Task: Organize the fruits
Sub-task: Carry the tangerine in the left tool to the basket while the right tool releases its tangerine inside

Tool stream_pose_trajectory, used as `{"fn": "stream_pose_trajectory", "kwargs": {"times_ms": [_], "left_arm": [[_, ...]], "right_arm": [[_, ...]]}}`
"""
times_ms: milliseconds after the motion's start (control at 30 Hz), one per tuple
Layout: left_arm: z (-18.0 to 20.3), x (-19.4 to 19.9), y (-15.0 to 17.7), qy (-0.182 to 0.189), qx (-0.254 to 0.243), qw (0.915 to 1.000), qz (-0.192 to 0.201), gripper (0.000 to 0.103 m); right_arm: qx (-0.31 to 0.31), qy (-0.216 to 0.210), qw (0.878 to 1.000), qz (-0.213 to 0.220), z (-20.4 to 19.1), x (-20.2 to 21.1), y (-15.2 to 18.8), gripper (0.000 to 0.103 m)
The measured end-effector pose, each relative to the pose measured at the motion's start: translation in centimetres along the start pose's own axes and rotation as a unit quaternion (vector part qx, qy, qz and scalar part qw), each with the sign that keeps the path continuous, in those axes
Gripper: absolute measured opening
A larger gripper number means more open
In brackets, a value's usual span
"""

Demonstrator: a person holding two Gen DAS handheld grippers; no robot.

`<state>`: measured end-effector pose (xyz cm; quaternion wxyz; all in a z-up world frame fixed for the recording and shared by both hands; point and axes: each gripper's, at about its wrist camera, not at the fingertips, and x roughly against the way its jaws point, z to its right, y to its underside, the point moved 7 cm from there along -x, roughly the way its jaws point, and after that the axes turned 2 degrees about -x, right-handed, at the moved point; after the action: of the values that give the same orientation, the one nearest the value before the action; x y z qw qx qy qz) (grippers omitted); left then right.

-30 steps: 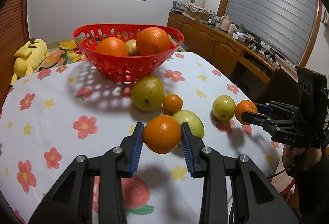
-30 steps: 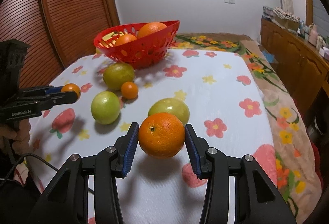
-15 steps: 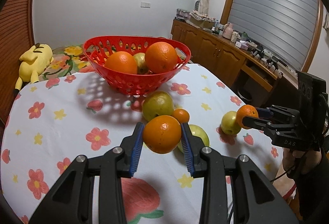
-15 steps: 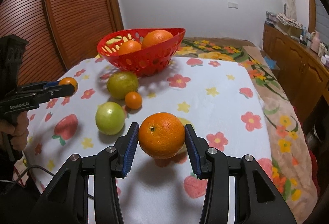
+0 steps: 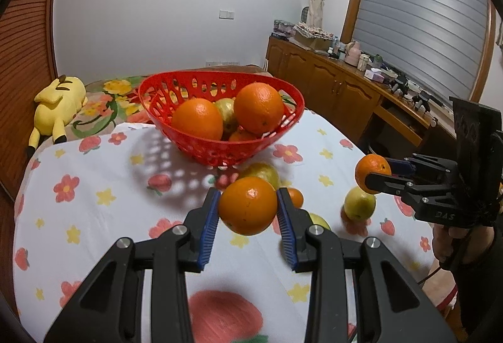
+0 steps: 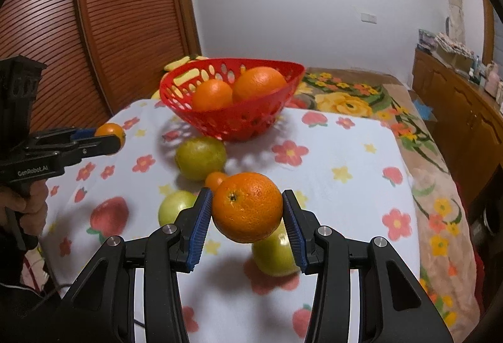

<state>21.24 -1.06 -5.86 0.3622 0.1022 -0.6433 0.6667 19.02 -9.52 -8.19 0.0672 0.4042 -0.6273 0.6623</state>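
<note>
Two oranges hang above the flowered desk (image 5: 94, 217), one (image 5: 247, 205) clamped between the blue pads of the left claw (image 5: 247, 217) and the other (image 6: 247, 206) gripped the same way by the right claw (image 6: 247, 218). Beyond them a red basket (image 5: 220, 151) holds more oranges, while green fruits (image 6: 200, 157) and a small orange (image 6: 215, 180) lie on the cloth near it.
</note>
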Motion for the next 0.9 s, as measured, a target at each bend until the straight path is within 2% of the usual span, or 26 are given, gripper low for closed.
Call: {"fn": "stream_pose_trajectory", "kwargs": {"times_ms": [533, 900], "left_arm": [[-2.8, -2.1, -4.3, -0.005, 0.008, 0.9999, 0.007, 0.034], [-5.4, -4.0, -6.3, -0.016, 0.016, 0.9997, 0.000, 0.034]], "right_arm": [[0.042, -0.027, 0.999, 0.011, -2.4, -2.8, -6.7, 0.045], [0.057, -0.042, 0.997, -0.004, -3.0, -6.4, -8.9, 0.045]]}}
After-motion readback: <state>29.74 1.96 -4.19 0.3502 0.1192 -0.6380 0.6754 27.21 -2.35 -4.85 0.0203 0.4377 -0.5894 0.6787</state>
